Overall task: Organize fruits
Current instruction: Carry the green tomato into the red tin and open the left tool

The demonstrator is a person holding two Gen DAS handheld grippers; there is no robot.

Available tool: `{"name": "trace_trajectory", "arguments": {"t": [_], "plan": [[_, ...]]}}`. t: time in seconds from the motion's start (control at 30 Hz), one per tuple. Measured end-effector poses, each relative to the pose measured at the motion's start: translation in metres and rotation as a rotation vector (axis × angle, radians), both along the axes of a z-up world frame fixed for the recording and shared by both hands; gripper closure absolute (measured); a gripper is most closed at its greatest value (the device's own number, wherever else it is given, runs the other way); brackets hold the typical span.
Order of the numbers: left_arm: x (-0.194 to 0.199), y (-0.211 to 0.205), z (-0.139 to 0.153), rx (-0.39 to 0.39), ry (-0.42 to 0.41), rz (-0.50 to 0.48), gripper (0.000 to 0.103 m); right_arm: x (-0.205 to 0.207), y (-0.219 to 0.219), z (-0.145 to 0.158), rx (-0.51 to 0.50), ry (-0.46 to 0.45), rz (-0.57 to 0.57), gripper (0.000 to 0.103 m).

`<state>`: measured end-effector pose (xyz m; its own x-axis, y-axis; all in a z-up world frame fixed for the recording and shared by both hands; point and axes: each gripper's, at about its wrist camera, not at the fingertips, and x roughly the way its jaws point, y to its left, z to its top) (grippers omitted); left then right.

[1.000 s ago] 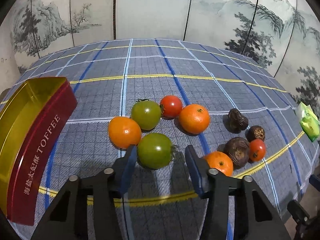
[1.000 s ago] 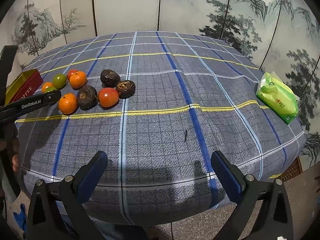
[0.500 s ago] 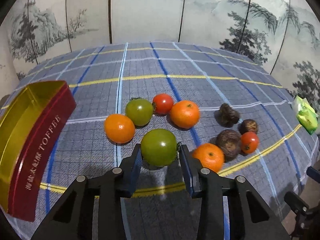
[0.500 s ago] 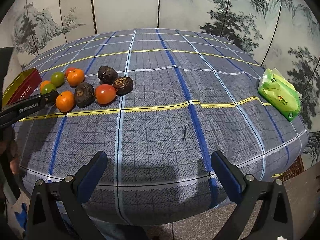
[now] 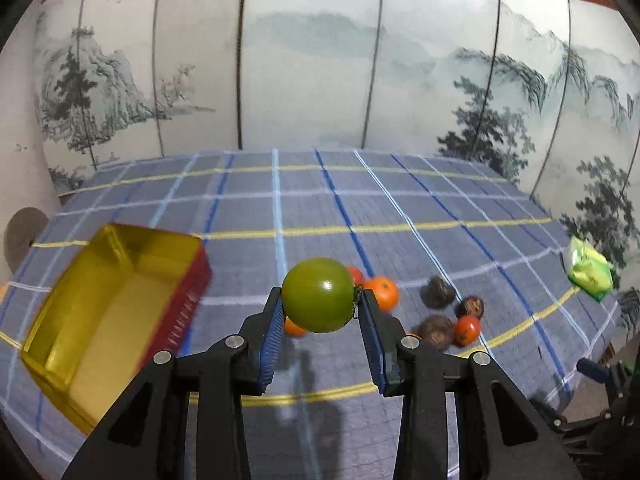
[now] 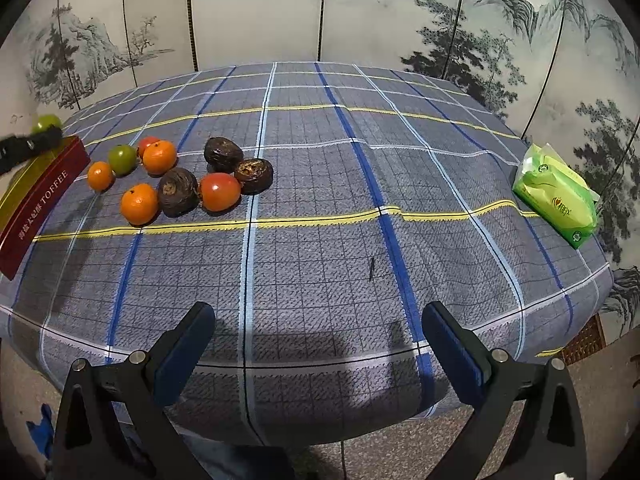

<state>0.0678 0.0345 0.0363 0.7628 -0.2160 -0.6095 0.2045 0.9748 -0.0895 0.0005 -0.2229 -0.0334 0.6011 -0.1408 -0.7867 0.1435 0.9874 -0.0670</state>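
Left claw (image 5: 319,312) clenched on a green tomato (image 5: 318,294), pads on both flanks, fruit clear of the tabletop (image 5: 400,208) at centre frame. Right claw (image 6: 316,340) released, nothing between its fingers, low over the near edge of the cloth.

Step in hand, as I judge it: carry the tomato to the tin (image 5: 116,312), open and yellow inside, at left of the left view. Best done by keeping the squeeze steady, since the fruit is smooth and round and sits high in the pads; swing left, clear the tin's red wall, lower into the hollow before letting go, so it does not roll.

Around: remaining pile just below and right of the held fruit. In the right view, upper left: three oranges (image 6: 160,157), another green tomato (image 6: 123,159), two red tomatoes (image 6: 219,191), three dark wrinkled fruits (image 6: 178,191), all close together, some touching. Green packet (image 6: 556,194) at far right, well apart.

In the way: nothing between fruit and tin that I can see; the tin's near wall is the only edge to clear. Tin is motion-blurred in the left view.
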Motion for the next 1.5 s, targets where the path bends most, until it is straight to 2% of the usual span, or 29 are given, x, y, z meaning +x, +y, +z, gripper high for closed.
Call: {"name": "trace_trajectory", "arguments": {"t": [0.2, 0.37, 0.5, 0.67, 0.83, 1.2, 1.5], "plan": [[0.002, 0.042, 0.025, 0.009, -0.049, 0.078, 0.065, -0.001, 0.001, 0.001, -0.001, 0.000, 0.002, 0.001], [0.003, 0.085, 0.034, 0.036, -0.063, 0.160, 0.065, -0.003, 0.003, -0.001, -0.002, 0.004, 0.004, 0.001], [0.005, 0.124, 0.030, 0.052, -0.038, 0.231, 0.065, -0.003, 0.004, -0.002, -0.002, 0.004, 0.007, 0.001], [0.009, 0.162, 0.004, 0.072, 0.031, 0.321, 0.065, -0.001, 0.008, -0.006, -0.004, 0.015, 0.017, 0.001], [0.013, 0.180, -0.025, 0.088, 0.084, 0.374, 0.065, -0.001, 0.010, -0.006, -0.010, 0.016, 0.021, 0.001], [0.035, 0.199, -0.057, 0.094, 0.158, 0.424, 0.065, -0.001, 0.017, -0.009, -0.017, 0.030, 0.033, 0.001], [0.099, 0.187, -0.059, 0.072, 0.280, 0.387, 0.065, 0.001, 0.019, -0.010, -0.025, 0.034, 0.033, 0.001]]}}
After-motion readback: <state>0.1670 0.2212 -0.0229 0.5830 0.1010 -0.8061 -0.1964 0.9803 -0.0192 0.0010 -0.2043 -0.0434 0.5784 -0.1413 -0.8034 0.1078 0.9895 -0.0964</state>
